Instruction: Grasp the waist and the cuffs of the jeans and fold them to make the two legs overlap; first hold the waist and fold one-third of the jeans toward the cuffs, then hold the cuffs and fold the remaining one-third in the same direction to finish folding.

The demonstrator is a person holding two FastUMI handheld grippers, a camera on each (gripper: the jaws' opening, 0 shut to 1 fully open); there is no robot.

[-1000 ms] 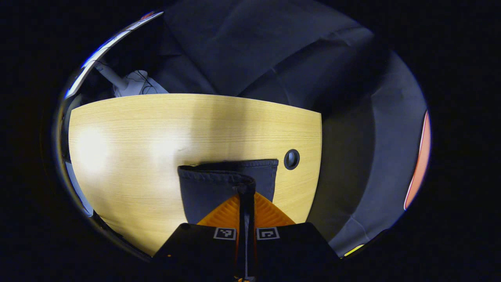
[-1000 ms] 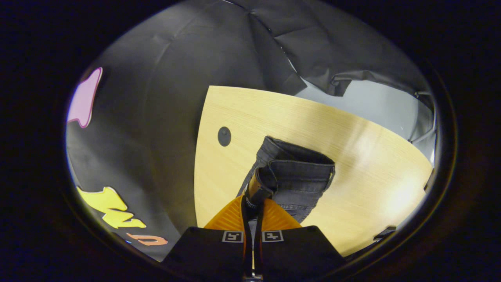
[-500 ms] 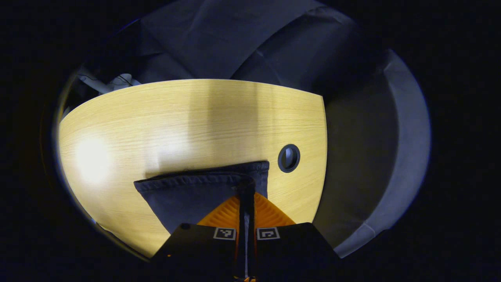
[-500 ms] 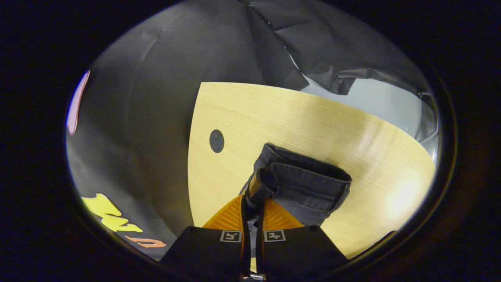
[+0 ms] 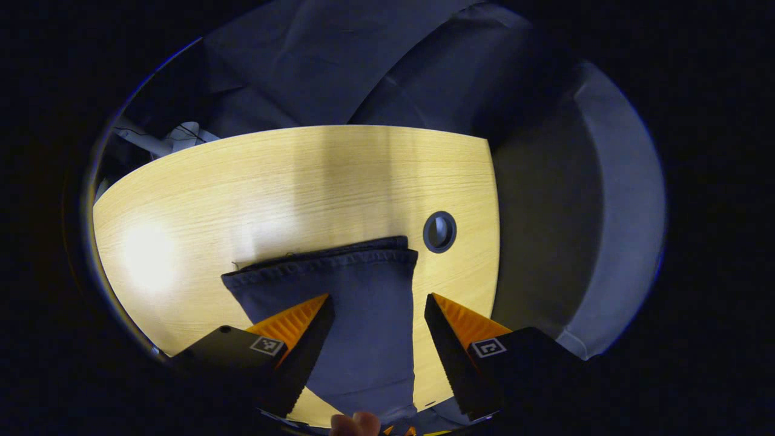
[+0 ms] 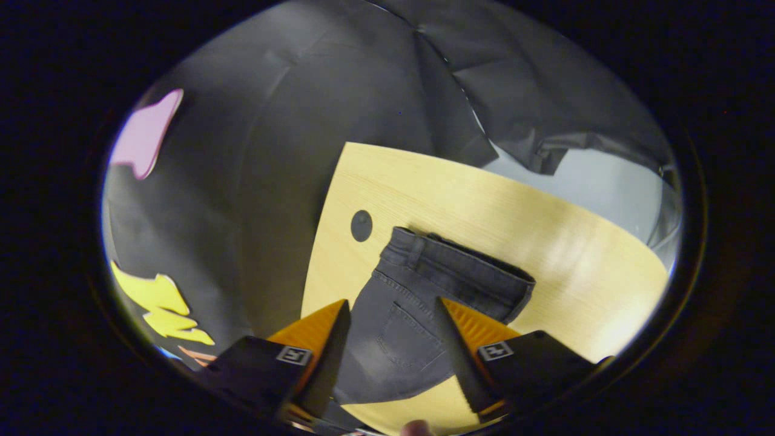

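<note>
Dark jeans lie flat on the light wooden table [image 5: 272, 181]. In the left gripper view the cuffs [image 5: 339, 260] rest stacked, hems aligned, just beyond my left gripper [image 5: 378, 309], which is open above the leg fabric. In the right gripper view the waist [image 6: 454, 266] with belt loop and back pocket lies flat, and my right gripper [image 6: 393, 315] hangs open over the pocket area, holding nothing.
A round cable hole [image 5: 439, 231] sits in the table near the cuffs, also seen as the cable hole [image 6: 361, 225] beside the waist. The table edge [image 6: 321, 242] runs close to the jeans. White equipment [image 5: 181, 133] stands beyond the far corner. A fingertip [image 5: 354, 424] shows below.
Both grippers, earlier shut on the cuffs and the waist, have opened and let go. The fabric has dropped flat onto the table and both grippers have drawn back slightly.
</note>
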